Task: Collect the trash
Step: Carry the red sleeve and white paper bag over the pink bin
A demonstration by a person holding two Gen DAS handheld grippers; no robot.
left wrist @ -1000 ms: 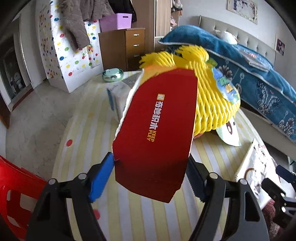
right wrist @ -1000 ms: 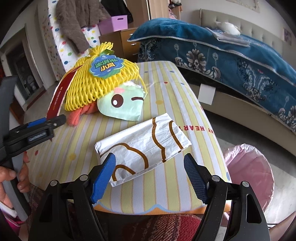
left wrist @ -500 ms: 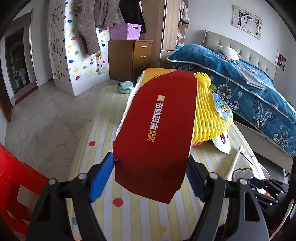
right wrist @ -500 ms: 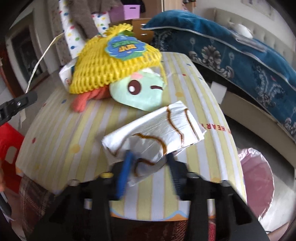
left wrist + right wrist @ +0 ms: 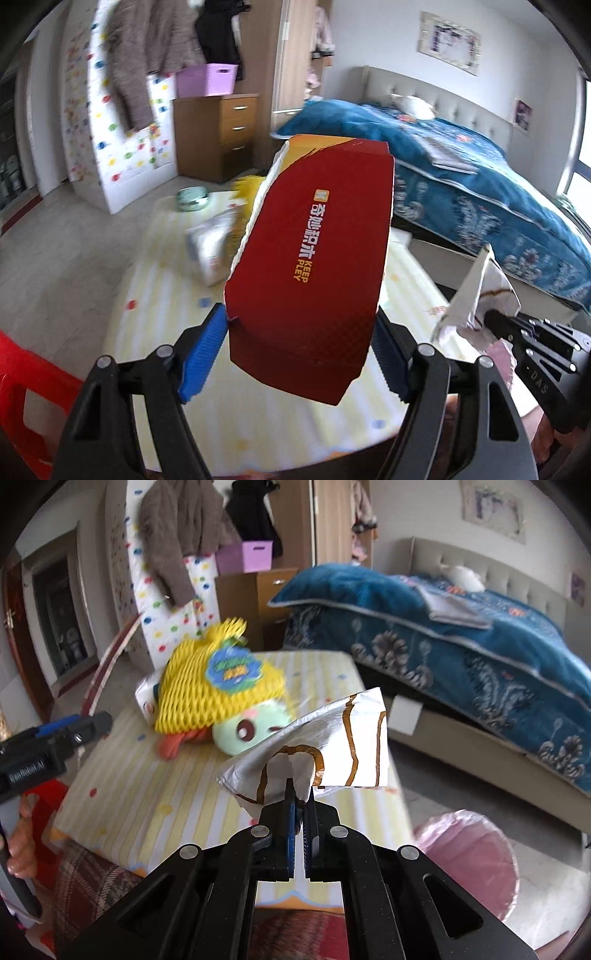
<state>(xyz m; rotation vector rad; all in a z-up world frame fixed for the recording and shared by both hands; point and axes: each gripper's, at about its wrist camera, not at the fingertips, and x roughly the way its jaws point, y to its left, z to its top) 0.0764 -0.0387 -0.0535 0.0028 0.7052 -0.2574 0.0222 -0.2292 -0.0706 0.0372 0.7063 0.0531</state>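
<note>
Bedroom, striped table beside the bed. Near: right hand-held gripper pinches the white wrapper by one corner; left hand-held gripper clamps the red box, both lifted. Farther: yellow net remains. Risk: thin corner tears or slips.

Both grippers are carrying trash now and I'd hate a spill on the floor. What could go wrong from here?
The right gripper pinches only a small fold at the edge of the white paper wrapper with brown lines, so it may tear or slip free. The left gripper holds the flattened red cardboard box by its lower end; the long box could swing into the yellow foam fruit net.
</note>
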